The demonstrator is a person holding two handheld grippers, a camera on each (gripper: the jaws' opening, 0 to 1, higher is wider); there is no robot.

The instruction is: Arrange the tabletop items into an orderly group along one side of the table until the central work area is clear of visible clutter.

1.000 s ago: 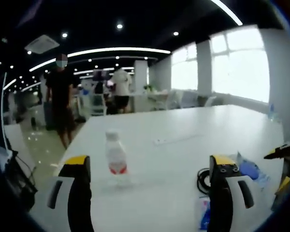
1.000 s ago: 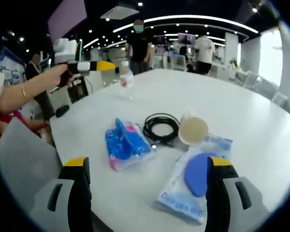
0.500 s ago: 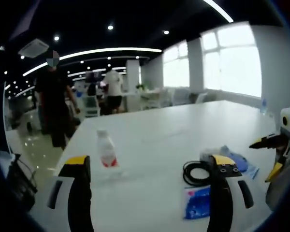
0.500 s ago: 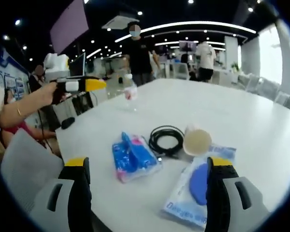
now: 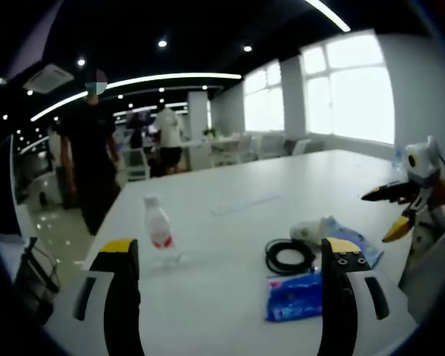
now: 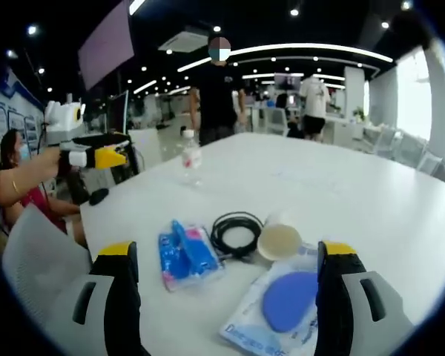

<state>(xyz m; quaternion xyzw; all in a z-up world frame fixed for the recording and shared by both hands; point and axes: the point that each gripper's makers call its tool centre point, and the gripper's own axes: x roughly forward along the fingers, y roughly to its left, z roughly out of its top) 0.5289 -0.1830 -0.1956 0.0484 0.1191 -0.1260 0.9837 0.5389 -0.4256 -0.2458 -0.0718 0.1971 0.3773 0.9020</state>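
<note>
A clear water bottle (image 5: 158, 230) with a red label stands upright on the white table (image 5: 230, 222). To its right lie a black coiled cable (image 5: 289, 256), a blue packet (image 5: 297, 297), a paper cup (image 5: 305, 231) and a plastic bag with a blue disc (image 5: 352, 243). My left gripper (image 5: 228, 248) is open and empty, short of the bottle. My right gripper (image 6: 226, 248) is open and empty above the blue packet (image 6: 185, 252), cable (image 6: 236, 231), cup (image 6: 278, 241) and bag (image 6: 278, 304). The bottle (image 6: 190, 156) stands further off. The right gripper (image 5: 382, 213) and left gripper (image 6: 117, 148) each show in the other's view.
A person in black (image 6: 216, 89) stands at the table's far end, with other people further back. A seated person's arm (image 6: 22, 174) holds the left gripper beside a grey chair (image 6: 37, 252). A thin white strip (image 5: 245, 204) lies mid-table. Bare tabletop stretches toward the windows.
Both cameras have shifted, so the cluster of items sits more fully in the left gripper view. Nothing on the table has moved. Both grippers stay open and empty.
</note>
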